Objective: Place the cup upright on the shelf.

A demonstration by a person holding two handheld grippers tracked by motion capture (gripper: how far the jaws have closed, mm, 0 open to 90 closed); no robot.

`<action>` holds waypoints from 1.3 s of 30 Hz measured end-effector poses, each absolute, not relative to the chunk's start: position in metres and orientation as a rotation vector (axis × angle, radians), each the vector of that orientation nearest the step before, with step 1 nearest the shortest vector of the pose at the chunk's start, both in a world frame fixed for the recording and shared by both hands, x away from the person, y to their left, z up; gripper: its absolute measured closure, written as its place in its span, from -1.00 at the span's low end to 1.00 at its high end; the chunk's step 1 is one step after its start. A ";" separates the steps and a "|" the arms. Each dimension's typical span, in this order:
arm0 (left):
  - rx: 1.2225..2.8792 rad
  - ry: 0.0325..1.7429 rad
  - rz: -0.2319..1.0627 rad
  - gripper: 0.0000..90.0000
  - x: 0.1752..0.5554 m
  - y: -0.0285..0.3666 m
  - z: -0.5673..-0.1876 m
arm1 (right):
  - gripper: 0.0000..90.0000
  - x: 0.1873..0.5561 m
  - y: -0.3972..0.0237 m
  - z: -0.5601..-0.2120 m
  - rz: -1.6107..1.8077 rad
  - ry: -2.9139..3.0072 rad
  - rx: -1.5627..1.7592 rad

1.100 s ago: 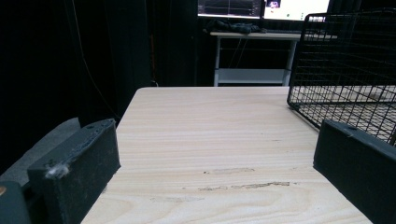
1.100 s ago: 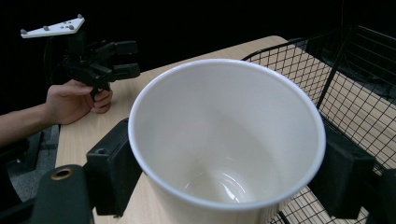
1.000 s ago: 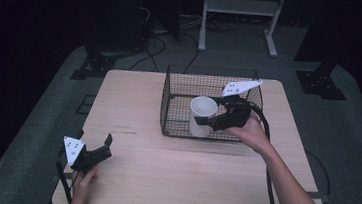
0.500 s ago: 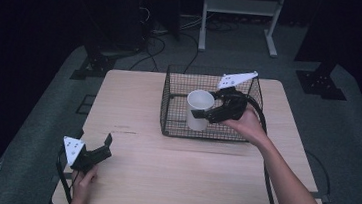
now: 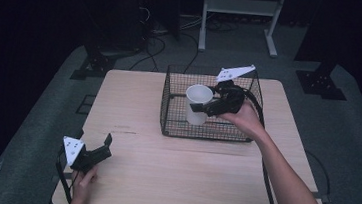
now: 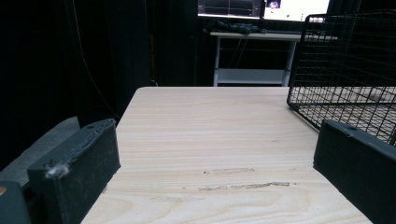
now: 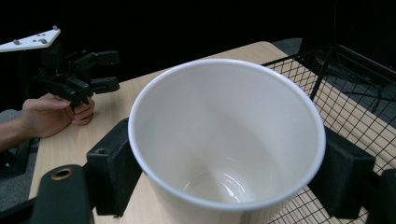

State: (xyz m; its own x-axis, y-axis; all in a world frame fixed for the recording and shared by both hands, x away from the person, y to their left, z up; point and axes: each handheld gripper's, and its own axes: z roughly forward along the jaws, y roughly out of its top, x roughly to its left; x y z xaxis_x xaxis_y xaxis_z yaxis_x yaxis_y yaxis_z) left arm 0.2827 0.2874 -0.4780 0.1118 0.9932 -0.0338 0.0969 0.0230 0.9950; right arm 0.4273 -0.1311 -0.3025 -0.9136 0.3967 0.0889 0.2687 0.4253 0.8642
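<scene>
White cup (image 5: 198,103) sits upright in the high view, pinched between the jaws of the right gripper (image 5: 203,106), inside the black wire basket (image 5: 168,106) at the surface's (image 5: 202,174) twelve to one o'clock area. Whether the cup's base touches the basket floor cannot be told. The person's right hand (image 5: 240,119) holds that gripper from the cup's three o'clock side. At about seven o'clock on the surface, the left gripper (image 5: 108,144) rests in the left hand (image 5: 82,179), its jaws spread with nothing between them, well apart from the basket.

From the left gripper view, both black jaws stand wide at the bottom corners over bare wood (image 6: 210,140), and the basket (image 6: 345,70) rises at two o'clock.

From the right gripper view, the cup (image 7: 224,140) has its open mouth facing the camera, a jaw pressing its wall at each side. The basket's mesh (image 7: 336,84) lies at three o'clock, and the left gripper (image 7: 109,70) shows at ten o'clock, spread.
</scene>
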 end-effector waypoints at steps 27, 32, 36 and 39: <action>1.306 1.211 1.052 -1.00 0.283 0.288 -0.478 | -0.56 0.466 -0.125 -0.291 1.512 2.513 0.657; 1.306 1.212 1.050 -1.00 0.283 0.288 -0.478 | -0.56 0.472 -0.125 -0.292 1.521 2.501 0.673; 1.305 1.212 1.049 -1.00 0.283 0.289 -0.478 | -0.56 0.478 -0.125 -0.293 1.524 2.496 0.695; 1.305 1.212 1.049 -1.00 0.283 0.289 -0.478 | -0.56 0.480 -0.124 -0.293 1.523 2.494 0.693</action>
